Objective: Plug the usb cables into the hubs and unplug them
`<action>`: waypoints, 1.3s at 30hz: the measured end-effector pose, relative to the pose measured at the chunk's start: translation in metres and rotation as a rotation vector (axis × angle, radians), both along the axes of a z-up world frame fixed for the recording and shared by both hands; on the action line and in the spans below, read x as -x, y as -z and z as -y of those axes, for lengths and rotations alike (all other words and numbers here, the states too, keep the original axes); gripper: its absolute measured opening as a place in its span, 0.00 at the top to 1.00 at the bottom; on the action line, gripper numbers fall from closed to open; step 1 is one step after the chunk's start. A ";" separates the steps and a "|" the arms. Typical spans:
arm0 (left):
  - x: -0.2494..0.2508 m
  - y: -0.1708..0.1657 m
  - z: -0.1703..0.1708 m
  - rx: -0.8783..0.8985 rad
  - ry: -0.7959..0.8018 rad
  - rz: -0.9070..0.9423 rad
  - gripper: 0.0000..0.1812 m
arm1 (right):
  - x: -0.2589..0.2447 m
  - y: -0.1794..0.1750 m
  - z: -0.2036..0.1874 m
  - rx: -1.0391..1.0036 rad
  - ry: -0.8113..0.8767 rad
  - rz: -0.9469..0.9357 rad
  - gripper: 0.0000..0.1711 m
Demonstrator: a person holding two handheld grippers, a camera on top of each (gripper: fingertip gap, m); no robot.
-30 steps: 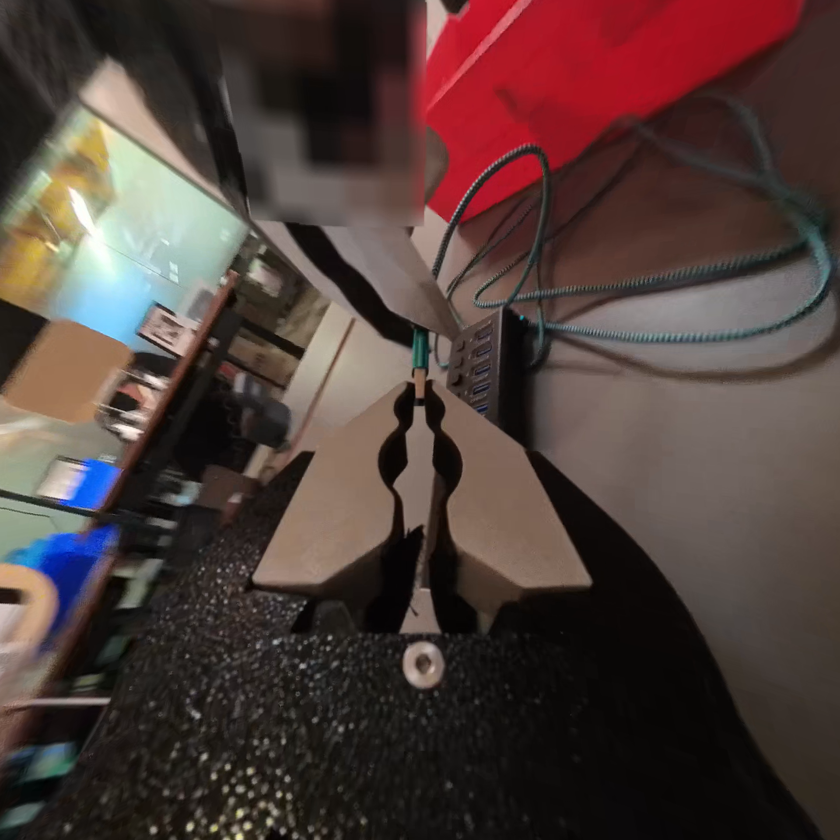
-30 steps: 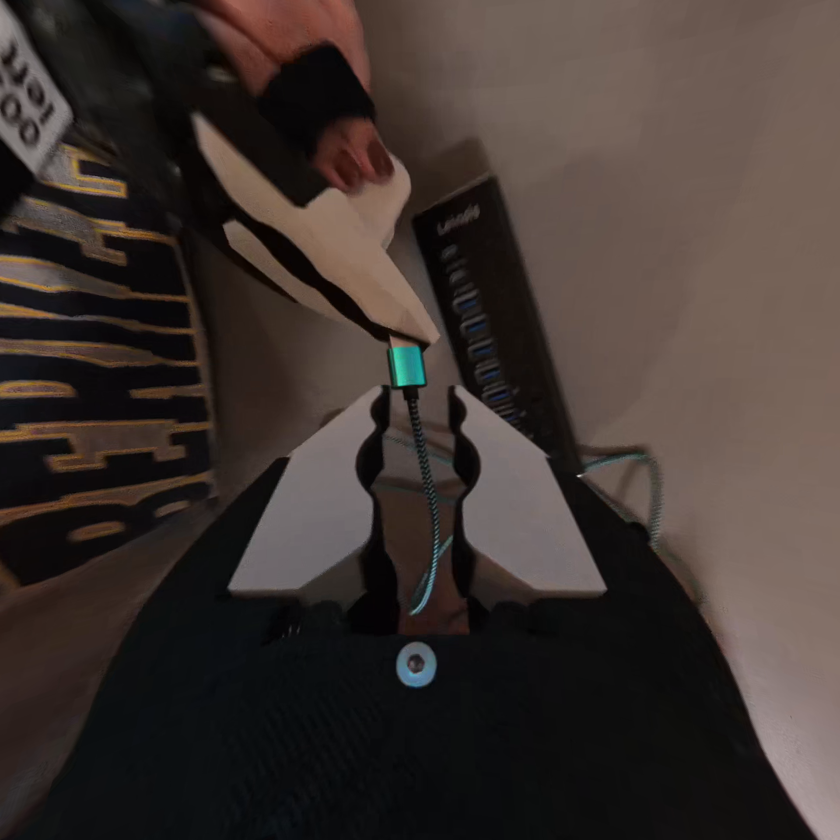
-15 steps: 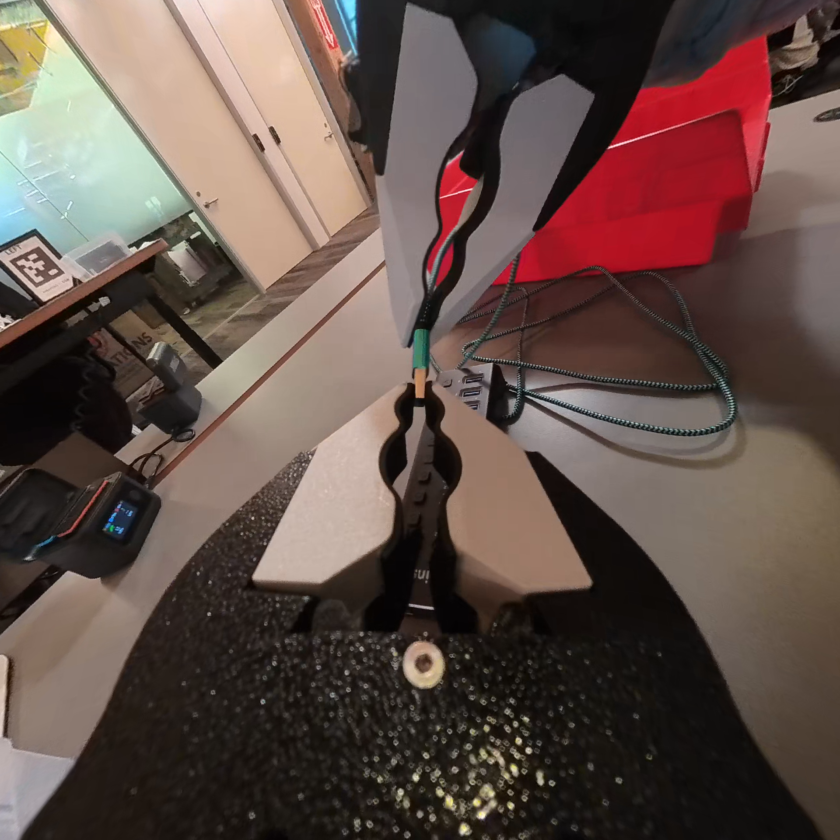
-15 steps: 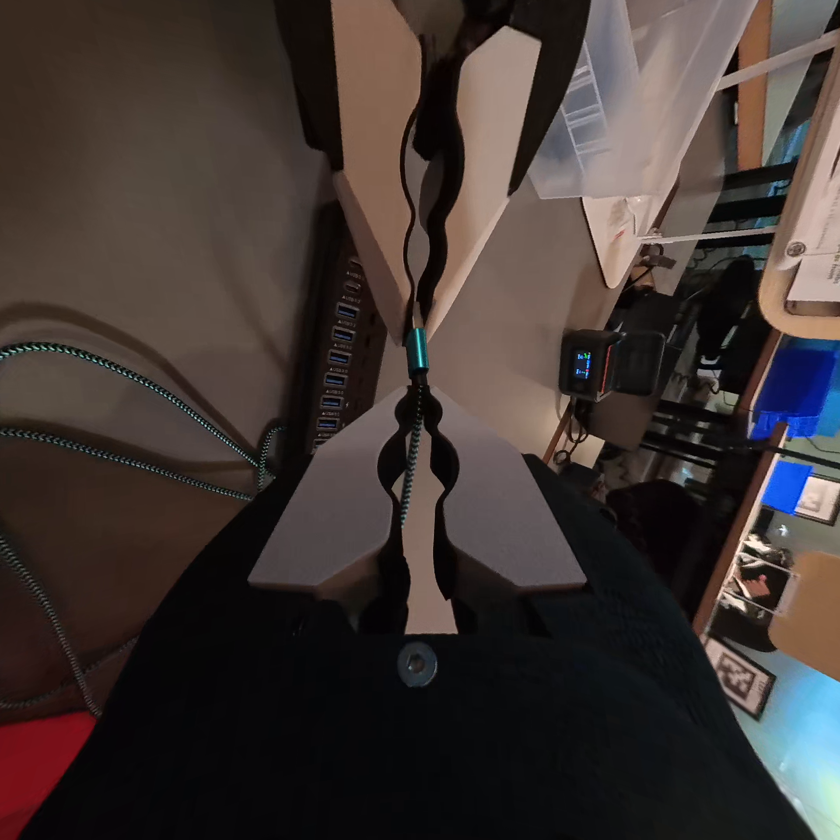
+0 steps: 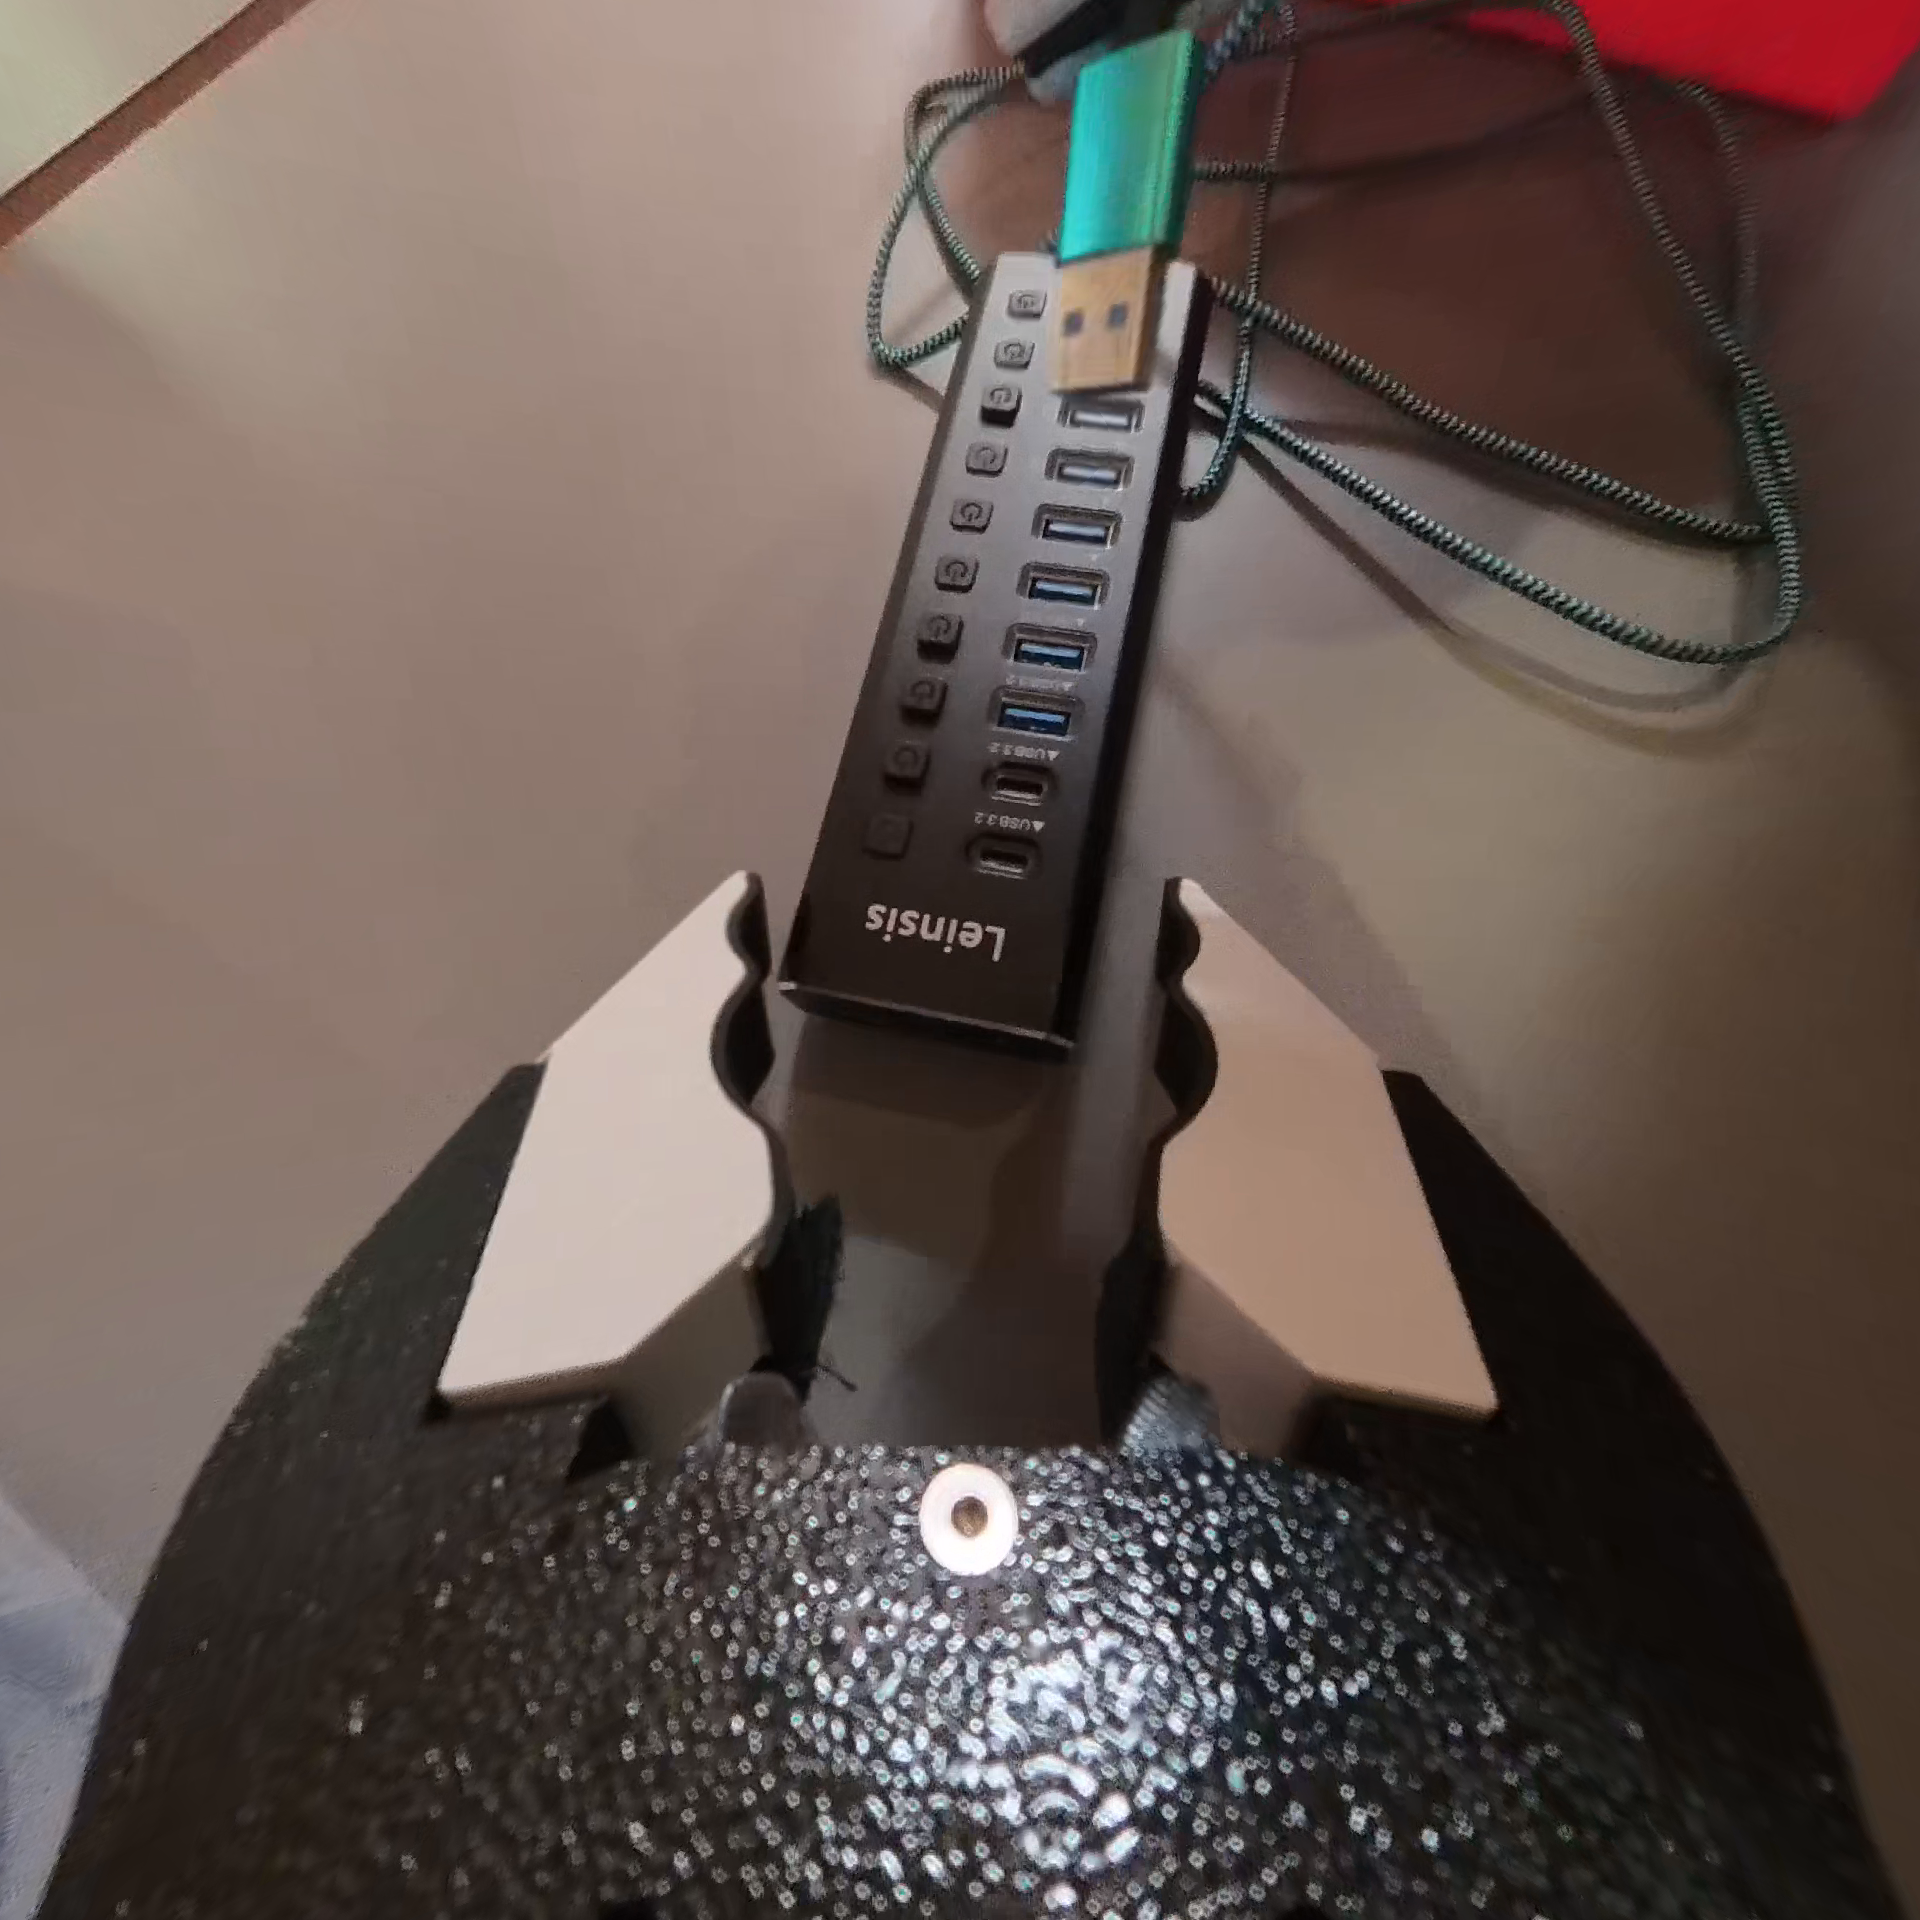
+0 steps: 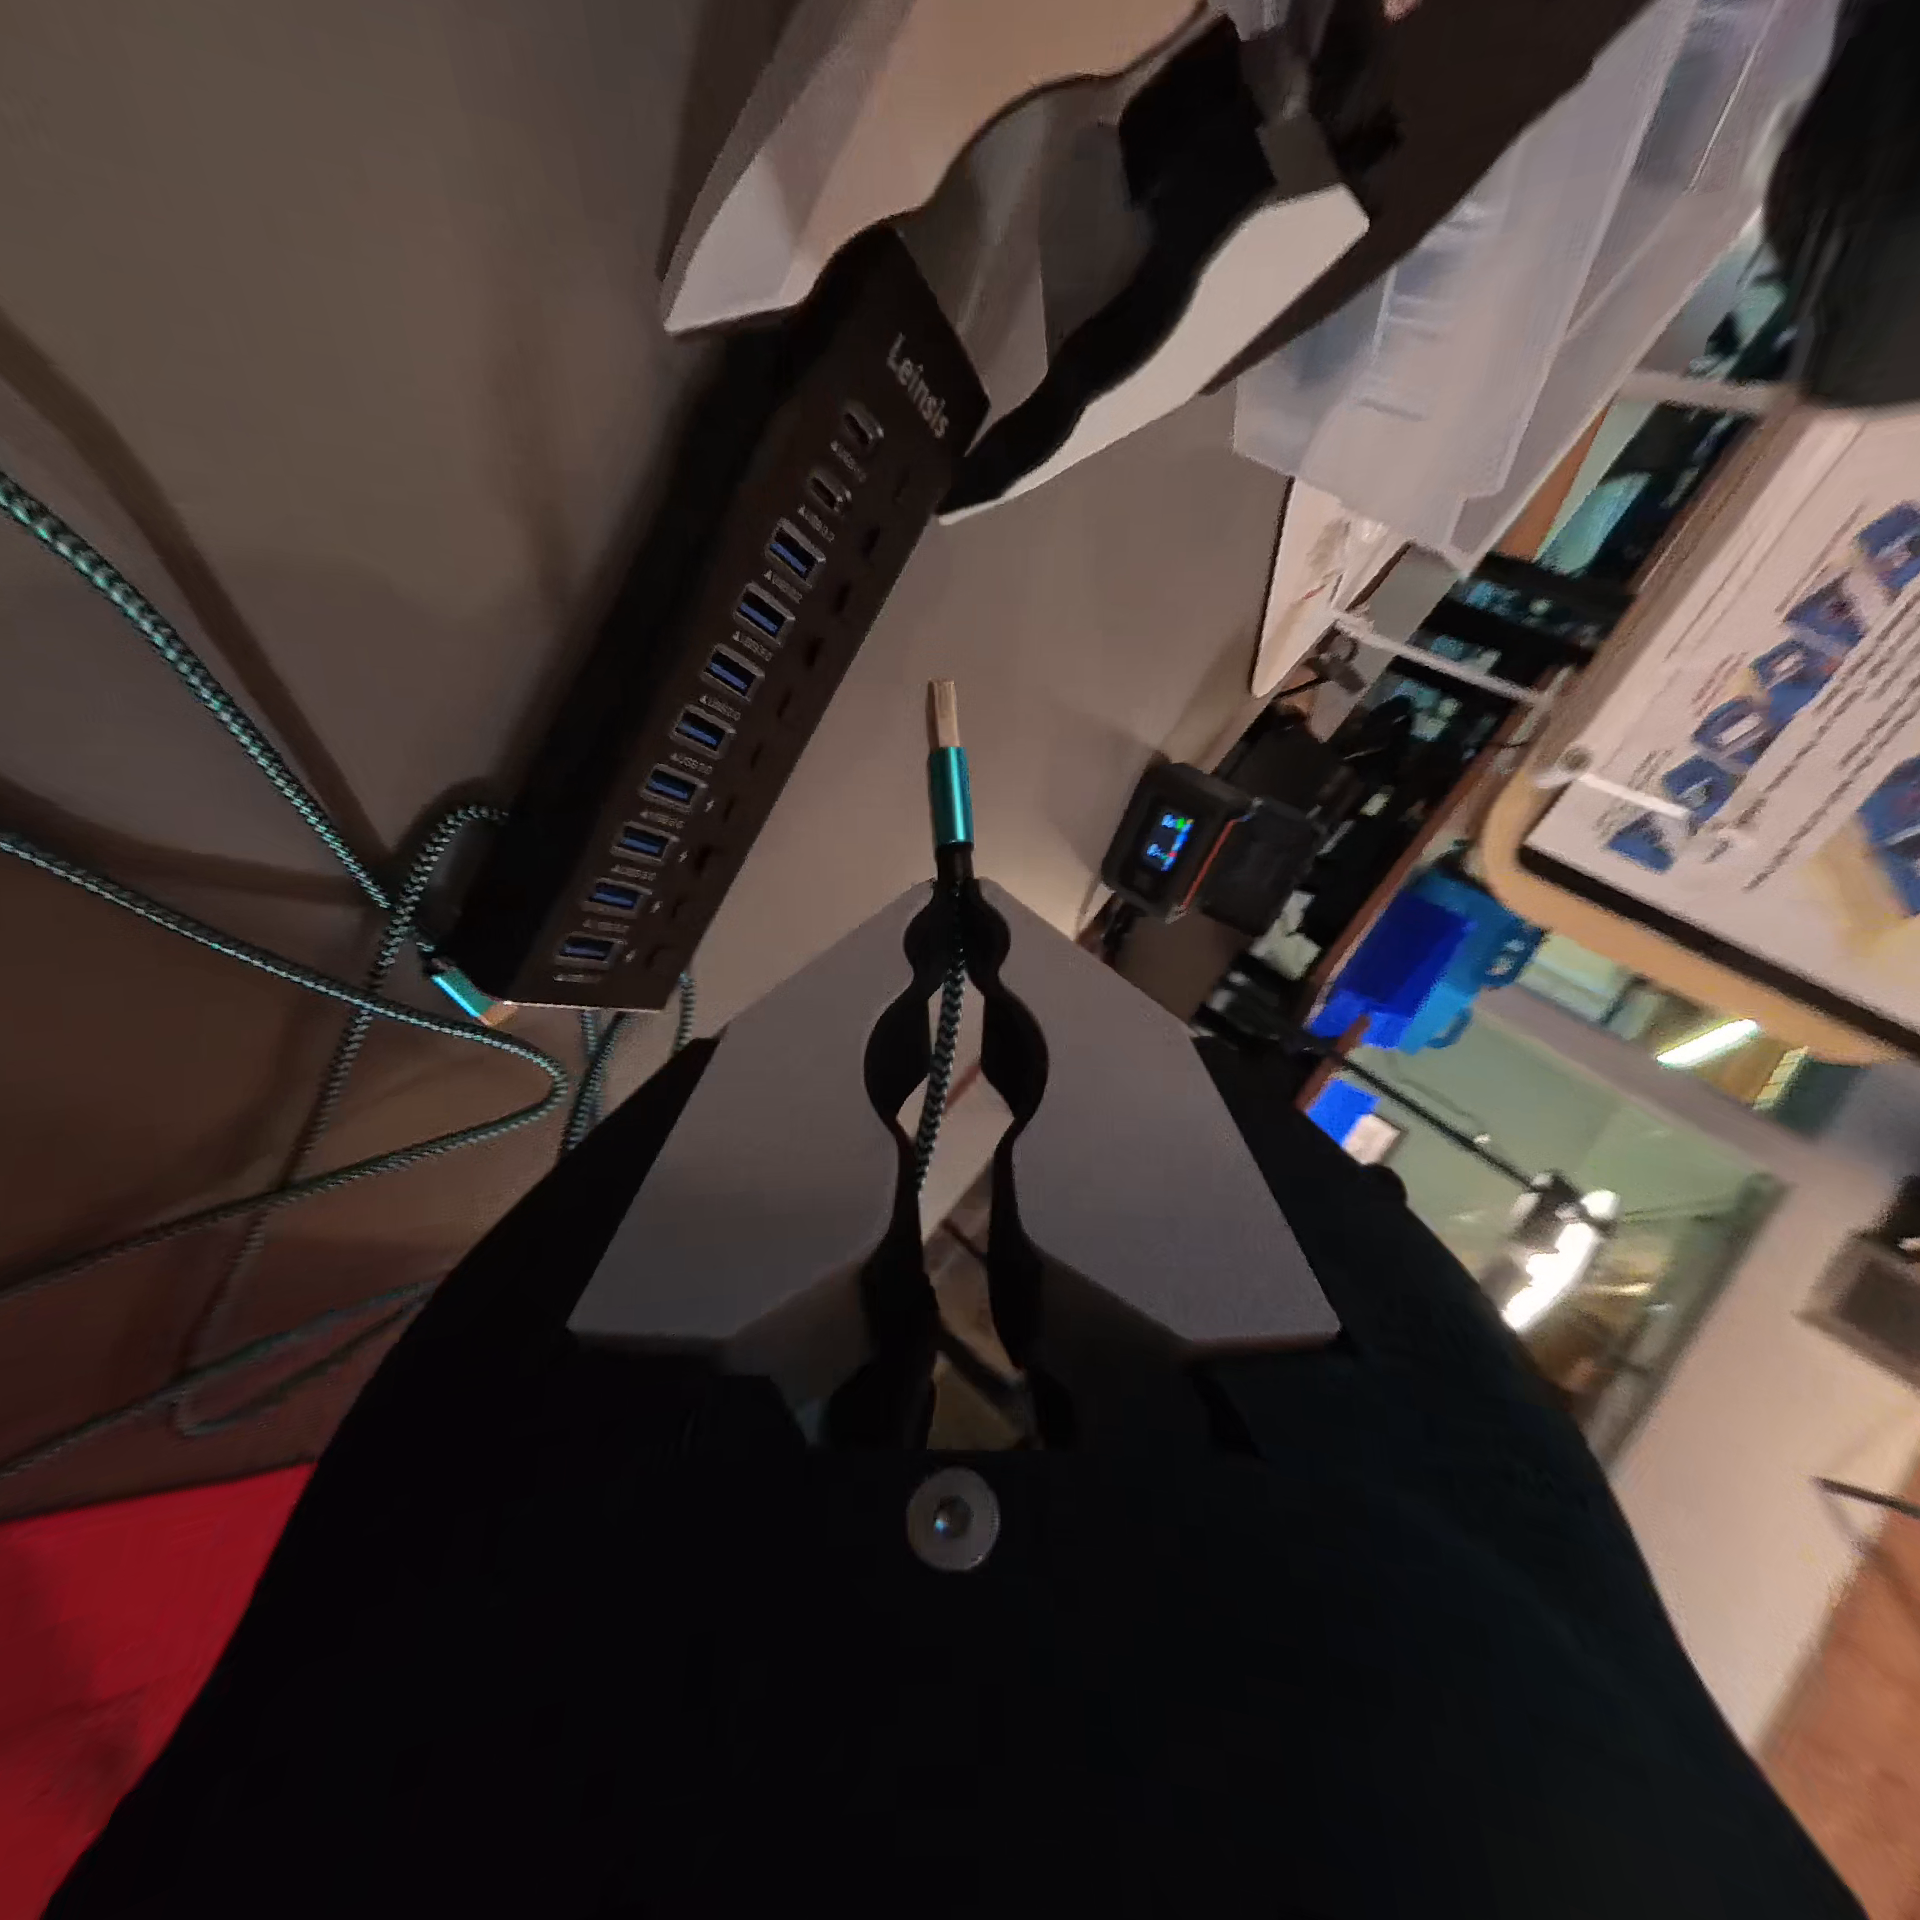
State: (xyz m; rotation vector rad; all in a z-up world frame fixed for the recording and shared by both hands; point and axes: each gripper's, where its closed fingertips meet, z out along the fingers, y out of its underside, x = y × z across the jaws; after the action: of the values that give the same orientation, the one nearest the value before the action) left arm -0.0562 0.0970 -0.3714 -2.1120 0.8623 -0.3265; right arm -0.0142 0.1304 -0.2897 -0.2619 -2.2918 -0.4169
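**Hub on the table, plug held above its far end**

The grey table (image 5: 416, 520) carries a long black usb hub (image 5: 997, 665), a slim bar lying flat with its long axis running straight away from the left gripper (image 5: 961, 914). Along its top face runs a row of blue-lined rectangular ports, two small oval ports at the near end, and a parallel column of little black buttons to the left of them. The near end sits between the left gripper's pale fingers, whose jaws stand wide apart with gaps on both sides of the hub, touching nothing that can be seen.

Behind the hub loops a green-and-black braided cable (image 5: 1558, 520), spread loosely over the table, with a red bin (image 6: 114, 1662) beyond it.

The right gripper (image 6: 951, 894) has its jaws closed on the braided cable just behind the usb plug (image 6: 948, 774). The plug has a teal metal sleeve and a gold-toned tip; it points forward along the fingers. In the left wrist view the plug (image 5: 1117, 218) hangs over the hub's far end, tip aimed down at the port row, not inserted. Another teal plug (image 6: 462, 992) lies by the hub's far end.
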 end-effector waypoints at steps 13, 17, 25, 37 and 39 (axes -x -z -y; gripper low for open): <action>-0.003 -0.010 -0.002 0.031 -0.014 0.169 0.67 | 0.021 0.027 0.005 -0.560 -0.442 0.152 1.00; -0.004 -0.017 -0.003 0.007 -0.013 0.189 0.67 | 0.021 0.023 0.009 -0.515 -0.466 0.185 1.00; -0.008 -0.020 -0.004 -0.063 0.013 0.152 0.67 | 0.021 0.022 0.016 -0.579 -0.590 0.204 1.00; -0.014 -0.011 -0.005 -0.045 0.007 0.077 0.68 | 0.020 0.030 0.024 -0.664 -0.598 0.293 1.00; -0.014 -0.006 -0.005 -0.040 0.012 0.047 0.68 | 0.019 0.034 0.026 -0.690 -0.599 0.304 1.00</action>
State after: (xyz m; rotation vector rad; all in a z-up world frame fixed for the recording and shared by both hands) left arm -0.0425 0.1021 -0.3650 -2.0548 0.8477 -0.3616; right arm -0.0335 0.1049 -0.3234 0.8550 -2.2122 -0.9247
